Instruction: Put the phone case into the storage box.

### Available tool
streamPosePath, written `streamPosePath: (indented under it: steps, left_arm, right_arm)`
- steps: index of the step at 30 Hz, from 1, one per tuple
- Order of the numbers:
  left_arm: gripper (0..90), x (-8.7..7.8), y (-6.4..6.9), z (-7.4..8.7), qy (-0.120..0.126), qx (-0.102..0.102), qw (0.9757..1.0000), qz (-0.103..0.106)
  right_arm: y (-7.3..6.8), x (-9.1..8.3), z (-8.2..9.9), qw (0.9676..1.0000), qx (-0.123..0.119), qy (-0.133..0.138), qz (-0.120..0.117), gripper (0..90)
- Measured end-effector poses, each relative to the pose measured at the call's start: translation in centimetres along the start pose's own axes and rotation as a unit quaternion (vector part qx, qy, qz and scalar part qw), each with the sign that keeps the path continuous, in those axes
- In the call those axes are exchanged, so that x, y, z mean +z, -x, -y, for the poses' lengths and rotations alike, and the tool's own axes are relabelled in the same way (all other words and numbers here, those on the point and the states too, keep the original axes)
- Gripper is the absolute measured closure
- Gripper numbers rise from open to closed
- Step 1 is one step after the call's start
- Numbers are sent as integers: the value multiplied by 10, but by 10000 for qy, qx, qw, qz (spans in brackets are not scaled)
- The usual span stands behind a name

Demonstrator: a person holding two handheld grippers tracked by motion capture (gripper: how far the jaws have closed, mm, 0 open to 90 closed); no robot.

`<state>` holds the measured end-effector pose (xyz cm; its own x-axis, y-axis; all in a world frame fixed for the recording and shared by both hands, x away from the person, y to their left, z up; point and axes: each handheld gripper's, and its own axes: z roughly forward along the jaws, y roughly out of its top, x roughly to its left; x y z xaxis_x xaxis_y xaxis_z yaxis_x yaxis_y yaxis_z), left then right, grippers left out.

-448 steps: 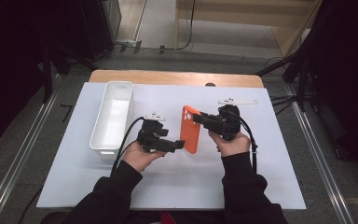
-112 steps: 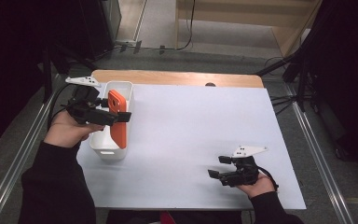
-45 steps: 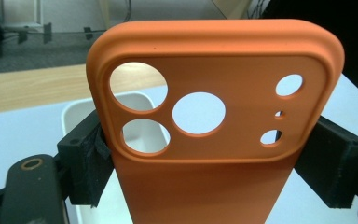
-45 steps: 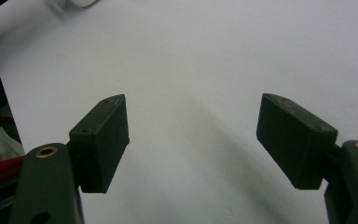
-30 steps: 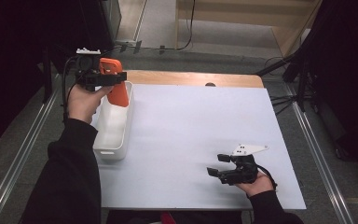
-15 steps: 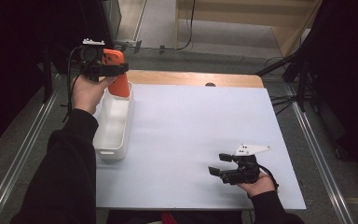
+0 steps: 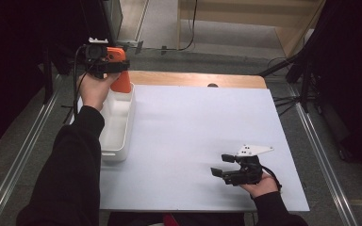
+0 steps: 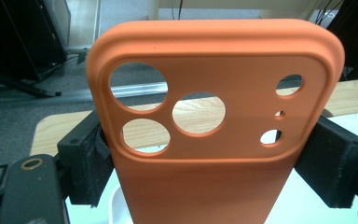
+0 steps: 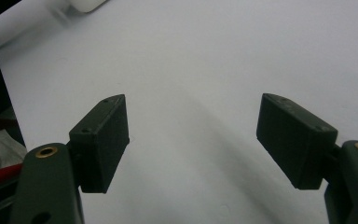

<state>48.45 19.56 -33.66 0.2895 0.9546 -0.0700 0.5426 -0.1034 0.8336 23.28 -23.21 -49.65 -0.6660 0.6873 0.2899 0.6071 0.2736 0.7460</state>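
Note:
An orange phone case (image 8: pixel 214 135) with several camera holes stands between the jaws of my left gripper (image 8: pixel 205 163), which is shut on its two long edges. In the high view that left gripper (image 7: pixel 107 63) holds the orange phone case (image 7: pixel 121 82) up above the far end of the white bin (image 7: pixel 118 120). My right gripper (image 7: pixel 224 165) rests low on the white tabletop (image 7: pixel 193 127) near its front right corner. Its jaws stand wide apart with nothing between them, as the right gripper (image 9: pixel 193 140) view confirms.
A wooden strip (image 7: pixel 193 79) runs along the table's far edge. Metal rails (image 7: pixel 21 155) flank the table on the floor, and a dark stand (image 7: pixel 301 70) rises at the back right. The white bin lies along the table's left edge.
My left hand has carried the orange case a little farther toward the table's far left corner, above the bin's far end. The right gripper has stayed where it was.

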Motion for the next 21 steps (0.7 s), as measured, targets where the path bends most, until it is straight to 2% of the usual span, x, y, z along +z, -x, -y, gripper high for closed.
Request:
streamPosePath:
  steps: [7, 13, 21]
  left_arm:
    - [155, 9, 2, 2, 10, -15, 9998, -184]
    - [155, 15, 4, 4, 22, -13, 9997, -242]
    - [154, 21, 6, 9, -33, -67, 9998, -202]
  right_arm:
    - [1, 0, 0, 10000, -16, 7, 4, 239]
    - [1, -1, 1, 10000, 8, 30, 0, 238]
    - [2, -1, 1, 10000, 13, 33, -4, 239]
